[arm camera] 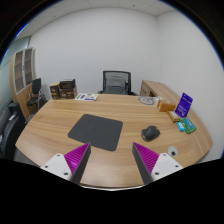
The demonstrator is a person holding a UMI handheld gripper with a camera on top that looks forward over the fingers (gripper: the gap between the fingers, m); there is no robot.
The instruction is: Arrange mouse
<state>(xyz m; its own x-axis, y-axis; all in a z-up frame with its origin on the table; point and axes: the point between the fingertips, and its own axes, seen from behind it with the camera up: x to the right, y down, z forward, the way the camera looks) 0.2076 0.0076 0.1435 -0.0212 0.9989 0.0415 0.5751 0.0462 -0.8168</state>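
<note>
Mouse (150,132) placement is the whole job, and it sits on bare wood just right of the dark mouse pad (96,129), ahead of the right finger and clear of both fingers. Working from the left: the pad lies flat and skewed on the table (45,130), ahead of the left finger, and it looks thin enough that a mouse dragged onto it could catch the near edge and curl or shove it instead of riding up; lifting the mouse over the edge seems safer. The mouse itself is small, rounded and probably smooth, so a pinch taken too high or off-centre could squirt it forward across the wood. Farther right, a small white object (173,150) lies near the right finger, and a stack of books with a purple card (185,104) stands near the right edge of the table; a wide swing toward the mouse could knock either. The gripper (111,160) hovers low over the near edge of the table, level, pointing across it, its fingers spread wide apart and holding nothing.
</note>
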